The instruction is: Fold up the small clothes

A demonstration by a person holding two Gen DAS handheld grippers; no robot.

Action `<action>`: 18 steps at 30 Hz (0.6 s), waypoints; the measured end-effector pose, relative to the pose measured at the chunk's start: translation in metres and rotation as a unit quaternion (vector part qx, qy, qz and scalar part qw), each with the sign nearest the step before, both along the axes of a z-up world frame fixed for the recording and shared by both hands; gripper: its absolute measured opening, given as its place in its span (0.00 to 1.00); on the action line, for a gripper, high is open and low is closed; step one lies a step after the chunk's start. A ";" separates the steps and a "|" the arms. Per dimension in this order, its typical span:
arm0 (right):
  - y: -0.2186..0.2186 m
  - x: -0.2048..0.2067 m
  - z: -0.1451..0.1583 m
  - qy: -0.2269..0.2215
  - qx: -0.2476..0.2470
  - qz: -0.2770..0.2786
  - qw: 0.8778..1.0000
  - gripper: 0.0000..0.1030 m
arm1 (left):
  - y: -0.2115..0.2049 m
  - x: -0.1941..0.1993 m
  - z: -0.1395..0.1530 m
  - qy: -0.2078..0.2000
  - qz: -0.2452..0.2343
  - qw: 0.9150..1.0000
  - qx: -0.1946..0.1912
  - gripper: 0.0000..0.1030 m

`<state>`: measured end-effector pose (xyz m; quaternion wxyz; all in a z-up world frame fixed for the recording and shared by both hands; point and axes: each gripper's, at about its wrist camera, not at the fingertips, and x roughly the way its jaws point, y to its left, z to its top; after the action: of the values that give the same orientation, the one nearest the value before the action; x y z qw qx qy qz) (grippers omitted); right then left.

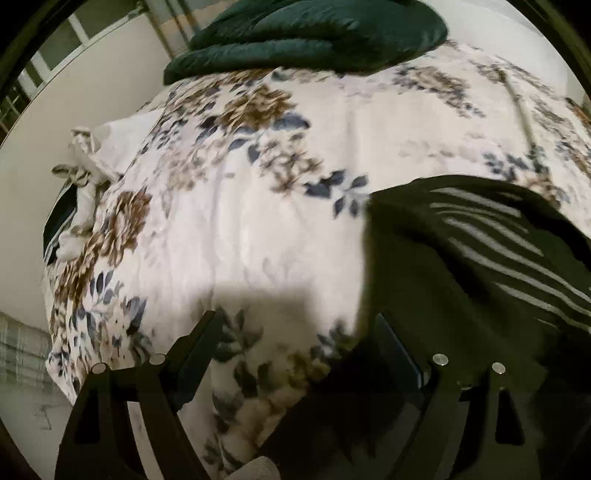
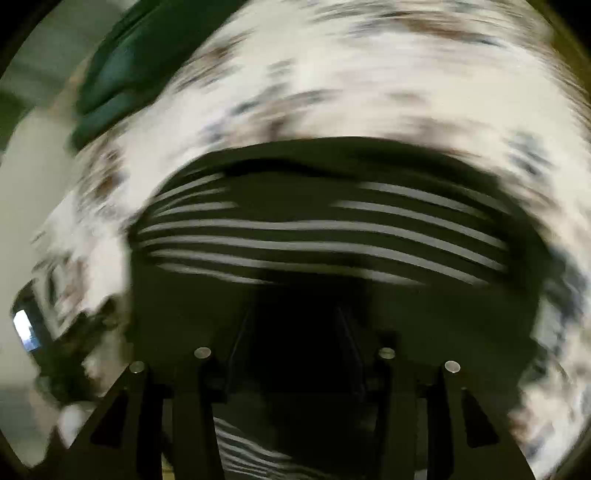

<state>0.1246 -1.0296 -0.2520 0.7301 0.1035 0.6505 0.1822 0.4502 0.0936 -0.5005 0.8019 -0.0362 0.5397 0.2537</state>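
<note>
A black garment with thin white stripes (image 1: pixel 461 258) lies on a floral bedsheet (image 1: pixel 240 206) at the lower right of the left wrist view. My left gripper (image 1: pixel 299 328) stands wide open at the garment's left edge: its right finger is over the dark cloth, its left finger over the sheet. In the blurred right wrist view the same striped garment (image 2: pixel 325 236) fills the middle. My right gripper (image 2: pixel 293 332) hovers low over it with its fingers apart. The gap between them is dark, and I see no cloth pinched there.
A folded dark green blanket (image 1: pixel 314 33) lies at the far end of the bed, also seen as the green blanket (image 2: pixel 129 66) upper left. Bunched sheet corners (image 1: pixel 85 155) hang at the bed's left edge beside a pale wall (image 1: pixel 74 92). A small glowing screen (image 2: pixel 26 325) sits far left.
</note>
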 end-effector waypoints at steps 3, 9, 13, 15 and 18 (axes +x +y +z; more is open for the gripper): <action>0.062 0.022 -0.013 0.016 0.026 0.063 0.998 0.47 | 0.012 -0.006 -0.013 0.017 0.032 0.999 -0.013 0.82; 0.163 0.054 -0.059 0.066 0.039 0.138 0.988 0.35 | 0.034 -0.019 -0.028 0.029 0.074 0.996 -0.036 0.82; 0.158 0.077 -0.051 0.011 0.025 0.059 0.998 0.02 | 0.044 -0.023 -0.028 0.027 0.083 0.995 -0.047 0.82; 0.143 0.092 -0.050 -0.003 0.006 0.005 1.000 0.02 | 0.046 -0.022 -0.026 0.021 0.082 0.995 -0.051 0.82; 0.127 0.102 -0.061 0.034 -0.003 -0.004 0.999 0.03 | 0.046 -0.017 -0.022 0.017 0.076 0.996 -0.052 0.82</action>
<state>0.2266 -0.9030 -0.3130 0.7090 0.1101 0.6747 0.1733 0.4327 0.1397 -0.5229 0.7683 -0.1147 0.5612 0.2857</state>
